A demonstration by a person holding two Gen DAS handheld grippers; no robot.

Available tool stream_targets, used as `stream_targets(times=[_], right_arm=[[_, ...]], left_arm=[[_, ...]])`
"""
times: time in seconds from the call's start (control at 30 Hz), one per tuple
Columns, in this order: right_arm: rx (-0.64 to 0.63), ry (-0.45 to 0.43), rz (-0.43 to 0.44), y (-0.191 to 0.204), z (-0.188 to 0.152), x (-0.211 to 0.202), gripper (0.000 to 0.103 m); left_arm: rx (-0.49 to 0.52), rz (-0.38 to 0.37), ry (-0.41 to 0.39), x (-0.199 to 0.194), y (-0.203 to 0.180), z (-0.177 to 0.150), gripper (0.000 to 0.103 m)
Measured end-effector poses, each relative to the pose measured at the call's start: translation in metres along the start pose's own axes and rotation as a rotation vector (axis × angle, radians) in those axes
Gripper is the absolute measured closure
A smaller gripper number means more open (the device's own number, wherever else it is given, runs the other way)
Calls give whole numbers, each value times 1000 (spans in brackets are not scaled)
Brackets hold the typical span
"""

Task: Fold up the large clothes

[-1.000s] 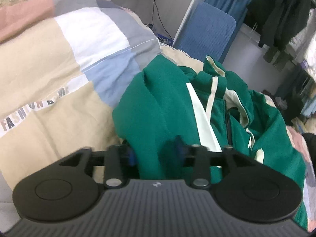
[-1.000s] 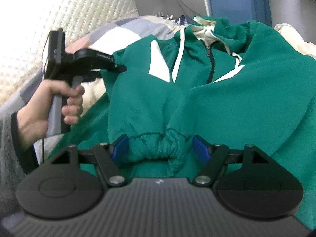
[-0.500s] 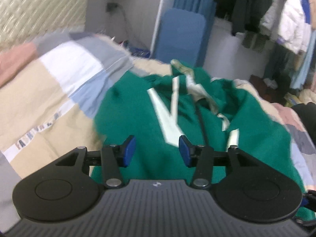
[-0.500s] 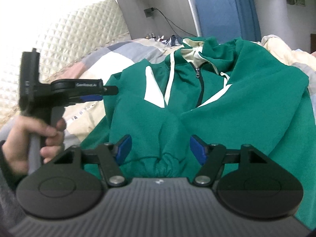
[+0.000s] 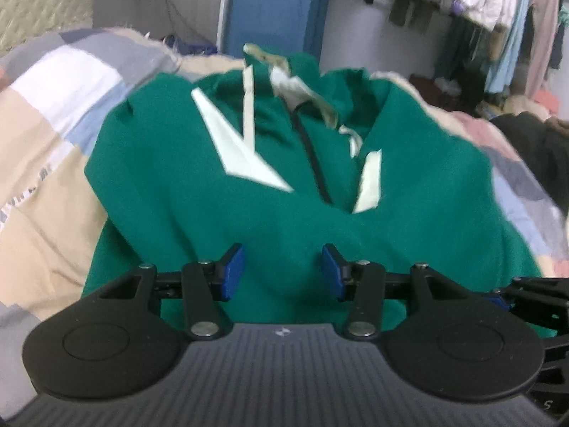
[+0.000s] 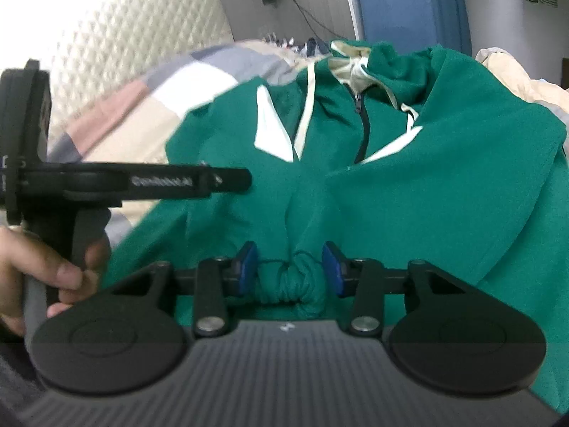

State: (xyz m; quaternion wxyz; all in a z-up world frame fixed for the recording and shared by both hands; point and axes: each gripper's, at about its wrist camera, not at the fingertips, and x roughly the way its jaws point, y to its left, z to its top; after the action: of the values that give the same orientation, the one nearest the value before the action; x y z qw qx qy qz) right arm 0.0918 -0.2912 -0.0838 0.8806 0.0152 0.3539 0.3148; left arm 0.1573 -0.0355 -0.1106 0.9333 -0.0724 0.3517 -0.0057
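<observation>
Here both grippers' fingers (image 5: 233,272) gape wide over the blurred green hoodie (image 5: 284,213), gripping nothing.

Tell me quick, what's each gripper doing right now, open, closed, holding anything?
Left gripper: jaws open, holding nothing, above the green hoodie.
Right gripper: jaws open, the hoodie's sleeve cuff bunched between them, not clamped.

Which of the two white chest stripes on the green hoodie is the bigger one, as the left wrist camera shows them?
The white stripe left of the zipper: a long wedge, while the other stripe is short and narrow.
</observation>
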Motion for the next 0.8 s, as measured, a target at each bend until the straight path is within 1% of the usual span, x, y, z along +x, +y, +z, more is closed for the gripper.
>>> stream_targets(times=[0.07, 0.13, 0.2, 0.27, 0.33, 0.43, 0.47, 0.57, 0.6, 0.67, 0.73, 0.8], right_arm=[[4, 16, -10, -1, -2, 5, 59], [18, 34, -17, -3, -4, 11, 59], [34, 55, -16, -5, -6, 19, 59], [73, 84, -3, -10, -9, 27, 59], [74, 89, -5, -11, -11, 30, 59], [71, 86, -7, -9, -11, 29, 59], [73, 84, -7, -9, -10, 29, 59], [98, 76, -9, -12, -8, 23, 58], [119, 70, -5, -14, -6, 18, 58], [154, 42, 2, -16, -3, 7, 57], [142, 3, -7, -14, 0, -4, 57], [129, -44, -8, -13, 1, -14, 57]], left_arm=[[-11, -9, 38, 9, 3, -4, 49], [17, -12, 76, 17, 2, -8, 49], [31, -9, 91, 21, 2, -13, 49], [23, -19, 112, 25, 4, -18, 50], [24, -16, 116, 29, 3, -23, 50], [48, -3, 103, 29, -2, -23, 49], [45, -12, 95, 28, -3, -21, 49], [23, -35, 61, 17, -2, -15, 43], [13, -43, 43, 12, -2, -13, 40], [2, -56, 6, 0, -3, -7, 37], [-8, -74, -46, -13, -4, -1, 34], [-15, -77, -83, -24, -5, 5, 33]])
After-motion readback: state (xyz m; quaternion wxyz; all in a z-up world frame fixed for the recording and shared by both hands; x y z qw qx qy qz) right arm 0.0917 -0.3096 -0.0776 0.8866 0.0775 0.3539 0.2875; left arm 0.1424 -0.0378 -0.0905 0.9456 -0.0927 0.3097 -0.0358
